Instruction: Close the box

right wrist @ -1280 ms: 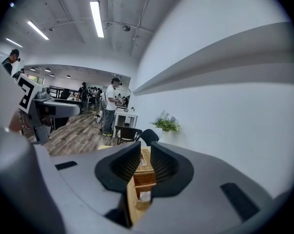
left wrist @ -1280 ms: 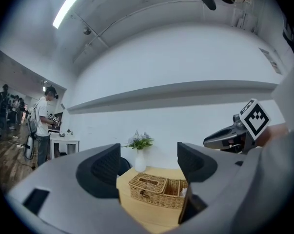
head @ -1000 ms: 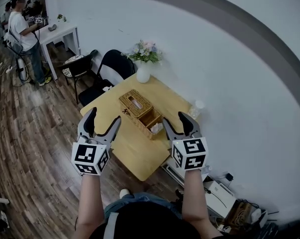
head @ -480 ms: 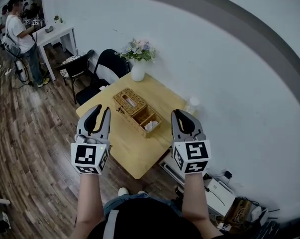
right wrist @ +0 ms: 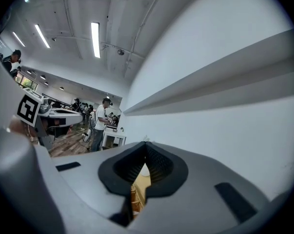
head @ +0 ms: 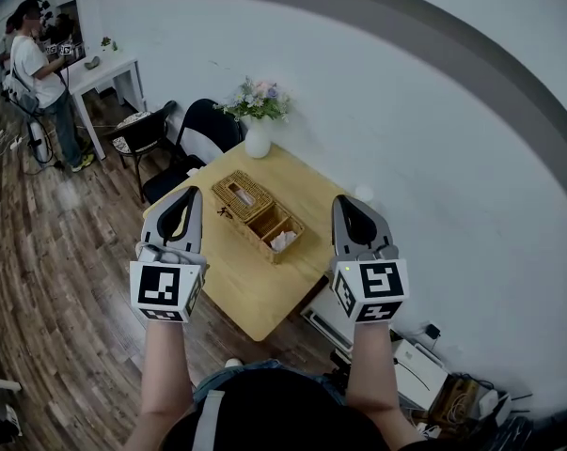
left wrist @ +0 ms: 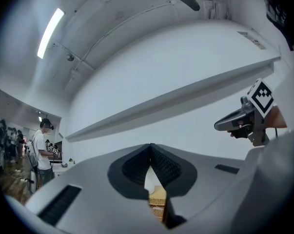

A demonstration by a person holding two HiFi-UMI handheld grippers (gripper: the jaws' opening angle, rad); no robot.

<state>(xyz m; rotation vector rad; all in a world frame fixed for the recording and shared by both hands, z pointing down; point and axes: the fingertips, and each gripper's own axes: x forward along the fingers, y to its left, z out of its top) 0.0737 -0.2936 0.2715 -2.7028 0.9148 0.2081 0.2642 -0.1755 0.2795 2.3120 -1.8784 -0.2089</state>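
A wicker box point(head: 258, 215) sits on a small wooden table point(head: 255, 289) far below both grippers in the head view. Its left half is lidded; its right half lies open with something white inside. My left gripper point(head: 192, 194) and right gripper point(head: 345, 201) are held up in the air on either side of the box, well apart from it. Both have just been closing and are now shut with nothing between the jaws. In the left gripper view the left gripper point(left wrist: 150, 146) hides all but a sliver of the box point(left wrist: 158, 202). The right gripper point(right wrist: 146, 143) likewise covers the box point(right wrist: 135, 197).
A white vase of flowers point(head: 257, 137) stands at the table's far corner, a clear glass point(head: 363, 194) at its right edge. A black chair point(head: 200, 130) is behind the table. A person point(head: 34, 69) stands by a white desk point(head: 102, 62) at far left. Boxes and cables point(head: 410, 369) lie on the floor.
Both grippers' jaws went from open to fully shut on nothing. Both hands rose, so the grippers stand higher in the head view and cover more of the table.
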